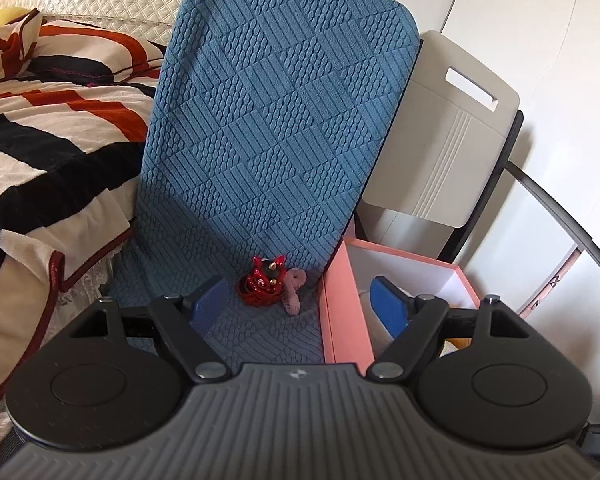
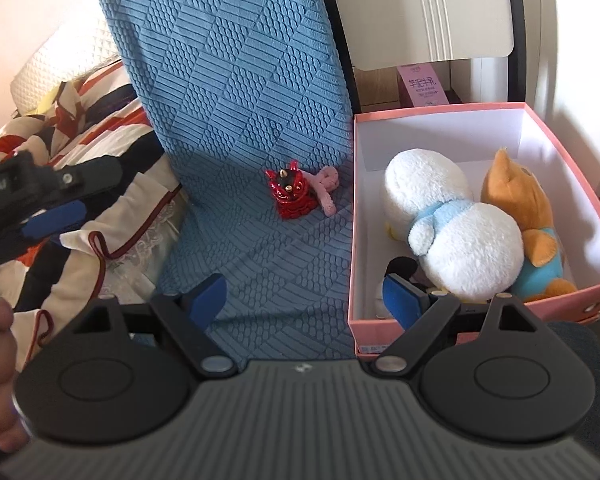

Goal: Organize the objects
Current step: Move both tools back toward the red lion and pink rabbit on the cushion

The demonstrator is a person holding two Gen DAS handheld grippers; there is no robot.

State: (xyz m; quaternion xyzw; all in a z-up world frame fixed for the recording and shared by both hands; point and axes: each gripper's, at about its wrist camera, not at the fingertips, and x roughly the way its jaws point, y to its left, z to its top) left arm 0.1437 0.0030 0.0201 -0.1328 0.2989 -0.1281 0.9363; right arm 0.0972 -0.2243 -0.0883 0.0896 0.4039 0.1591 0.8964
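Our left gripper (image 1: 300, 300) hangs with its 2 blue pads spread wide and nothing between them. Its left pad (image 1: 209, 300) sits over the blue textured cover (image 1: 268, 128) of the chair seat, while its right pad reaches over the near wall of the pink box (image 1: 342, 308). Just ahead of this gripper, at the back of the seat where it meets the backrest, we see the red figurine (image 1: 260, 284), and the pink plush toy (image 1: 294, 292) lies touching its right side.

Our right gripper (image 2: 306, 300) is also parted wide and empty. Its left pad hovers over the seat cover and its right pad (image 2: 400, 300) dips over the near left corner of the box (image 2: 440, 114). From this view the red figurine (image 2: 290, 194) stands upright well ahead of us, with the pink toy (image 2: 326, 186) draped behind and beside it. The box stands just right of the seat cover, and inside it we find 2 large plush toys pressed together: a white plush with a light blue scarf (image 2: 456, 224) and an orange plush in blue clothing (image 2: 528, 224) to its right. A small dark item near the white plush is too hidden to identify.

At the far left of the right view, the left gripper (image 2: 48, 204) shows over the striped blanket (image 2: 112, 120) on the bed.
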